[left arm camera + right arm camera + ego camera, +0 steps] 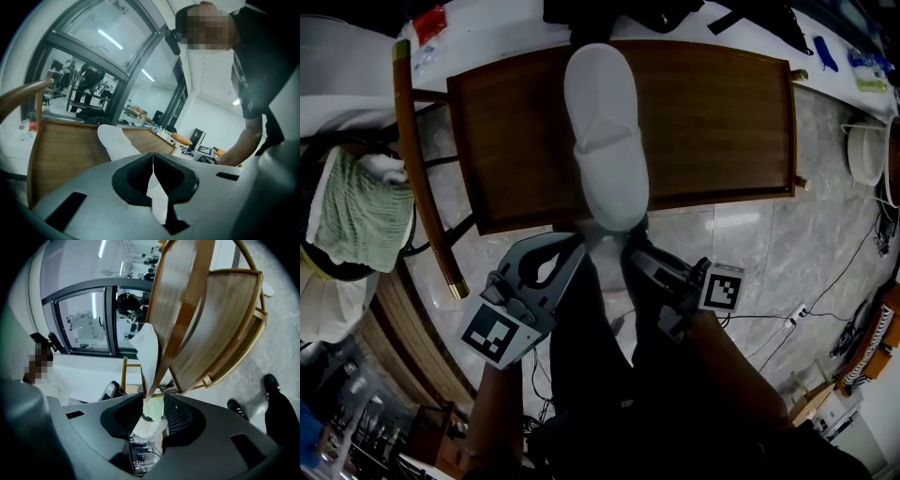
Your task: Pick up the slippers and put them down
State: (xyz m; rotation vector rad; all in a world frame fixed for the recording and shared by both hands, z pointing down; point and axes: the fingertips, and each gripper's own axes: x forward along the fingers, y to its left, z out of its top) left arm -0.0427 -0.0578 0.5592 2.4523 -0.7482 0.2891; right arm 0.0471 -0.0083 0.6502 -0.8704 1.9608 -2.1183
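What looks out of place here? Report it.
The white slipper lies on the wooden chair's seat, an odd place for footwear, and its near end hangs over the seat's front edge. Nothing looks spilled or damaged.

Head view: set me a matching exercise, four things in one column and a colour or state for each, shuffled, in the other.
Things:
1. slipper
2. chair seat
3. towel
4. right tool

Colour or state:
A. green
B. jaws apart
C. white
D. brown wood

Pairs: 1-C, 2-D, 3-A, 4-B
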